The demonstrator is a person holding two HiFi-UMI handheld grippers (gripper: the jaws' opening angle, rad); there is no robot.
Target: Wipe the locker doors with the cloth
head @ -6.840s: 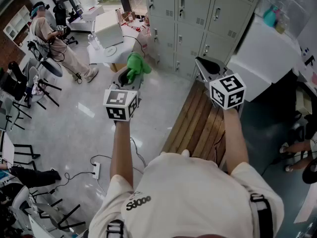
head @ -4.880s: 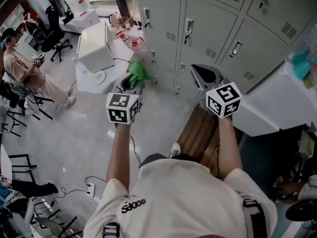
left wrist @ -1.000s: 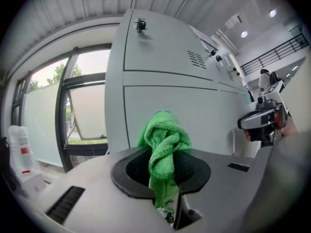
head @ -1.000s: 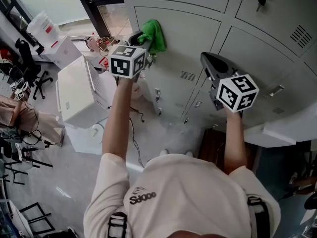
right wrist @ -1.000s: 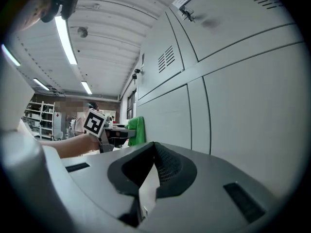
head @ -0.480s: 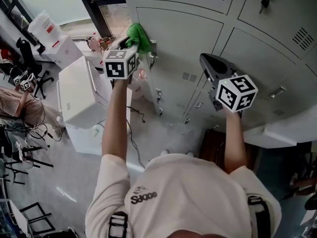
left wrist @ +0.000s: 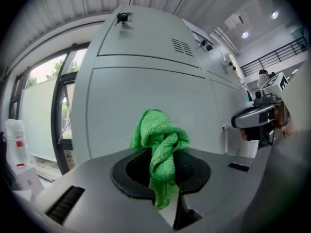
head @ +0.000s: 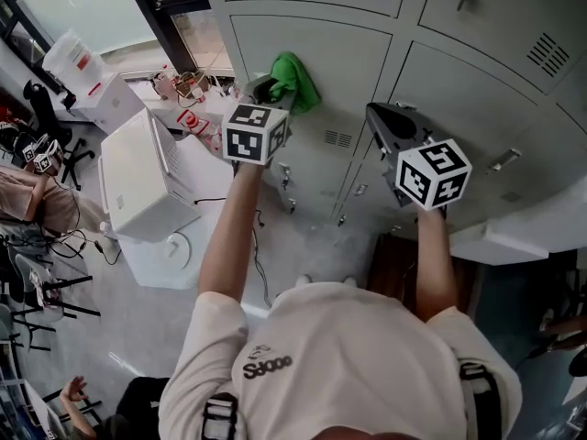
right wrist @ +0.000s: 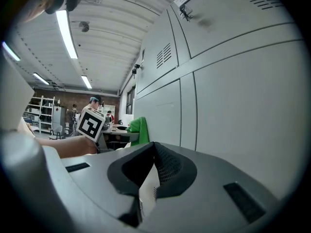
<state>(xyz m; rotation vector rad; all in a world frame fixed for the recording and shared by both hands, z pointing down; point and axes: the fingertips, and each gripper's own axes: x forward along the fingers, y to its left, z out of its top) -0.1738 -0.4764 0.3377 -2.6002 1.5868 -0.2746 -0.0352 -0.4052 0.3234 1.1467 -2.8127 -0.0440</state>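
Note:
A green cloth is bunched in my left gripper, which is shut on it and holds it against a grey locker door. In the left gripper view the cloth sticks up between the jaws, in front of the door. My right gripper hovers close to the neighbouring door, a little right of the cloth, jaws shut with nothing in them. From the right gripper view the cloth shows far off to the left.
Grey lockers with vents and key handles fill the top and right. A white box-like machine and a cluttered white table stand at the left. A dark window frame borders the lockers. A seated person is at the far left.
After walking up to the lockers, the left gripper swept the cloth left across the door and is now back to the right and slightly lower. The right gripper has barely moved.

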